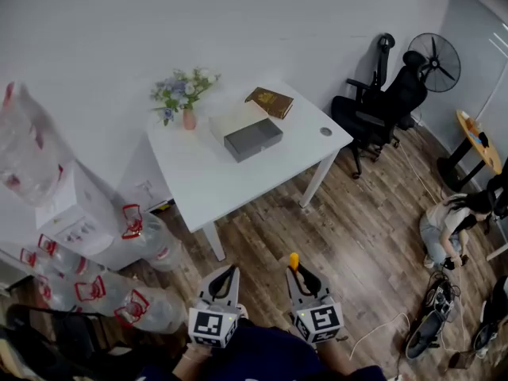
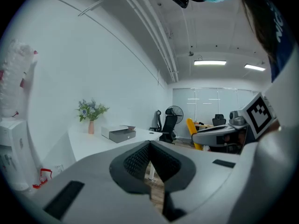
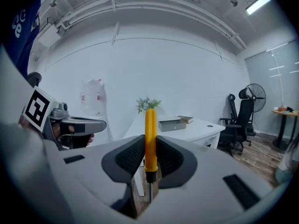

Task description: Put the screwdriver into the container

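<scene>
- Bottom centre: right gripper (image 1: 300,276) jaws clamp the yellow screwdriver (image 1: 294,260); left gripper (image 1: 225,280) jaws are together, empty.
- Upper centre: the grey container (image 1: 254,139) sits on the white counter (image 1: 206,185), well apart. The pick-up looks done; carrying over and dropping in are left.

No word, number or brand can be read anywhere. We see only black-and-white square patterns, without letters, on the cubes of the left gripper (image 1: 225,275) and right gripper (image 1: 302,275). White lettering on a blue garment (image 3: 18,22) is cut off and unreadable. Red print on the clear bags (image 1: 131,222) and the brown book (image 1: 270,101) cover stay too small.
</scene>
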`<state>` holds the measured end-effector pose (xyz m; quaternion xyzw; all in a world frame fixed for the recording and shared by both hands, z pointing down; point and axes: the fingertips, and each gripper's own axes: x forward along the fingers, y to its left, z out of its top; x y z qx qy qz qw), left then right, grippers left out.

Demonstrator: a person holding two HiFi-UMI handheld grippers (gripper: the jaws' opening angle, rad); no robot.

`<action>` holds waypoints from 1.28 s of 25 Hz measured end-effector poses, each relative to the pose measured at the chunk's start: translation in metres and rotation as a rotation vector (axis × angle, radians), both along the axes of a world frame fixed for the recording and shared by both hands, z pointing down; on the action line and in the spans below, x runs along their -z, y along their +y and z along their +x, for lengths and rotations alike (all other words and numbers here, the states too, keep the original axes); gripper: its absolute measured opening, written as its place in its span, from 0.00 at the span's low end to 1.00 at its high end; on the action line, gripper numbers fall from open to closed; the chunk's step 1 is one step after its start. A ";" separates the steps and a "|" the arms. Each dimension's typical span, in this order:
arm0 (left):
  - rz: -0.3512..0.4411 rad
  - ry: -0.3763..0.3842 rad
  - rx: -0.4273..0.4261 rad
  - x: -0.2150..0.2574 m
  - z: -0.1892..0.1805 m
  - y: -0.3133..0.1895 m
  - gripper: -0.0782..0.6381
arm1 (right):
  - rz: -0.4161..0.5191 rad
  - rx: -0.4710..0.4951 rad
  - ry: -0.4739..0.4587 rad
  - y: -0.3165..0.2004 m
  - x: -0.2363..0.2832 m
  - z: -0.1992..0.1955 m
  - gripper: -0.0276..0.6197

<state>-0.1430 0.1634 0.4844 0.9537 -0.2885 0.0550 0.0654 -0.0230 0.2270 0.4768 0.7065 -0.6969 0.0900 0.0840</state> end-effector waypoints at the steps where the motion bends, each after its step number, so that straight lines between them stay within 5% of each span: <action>1: 0.001 0.000 -0.003 0.000 0.000 -0.009 0.13 | 0.000 -0.004 -0.001 -0.008 0.000 0.000 0.18; 18: -0.032 -0.019 0.010 -0.014 0.034 -0.094 0.13 | -0.030 -0.002 -0.033 -0.104 -0.016 0.044 0.18; 32: -0.020 -0.021 0.134 0.005 0.151 -0.203 0.13 | -0.034 0.153 -0.040 -0.228 -0.008 0.161 0.18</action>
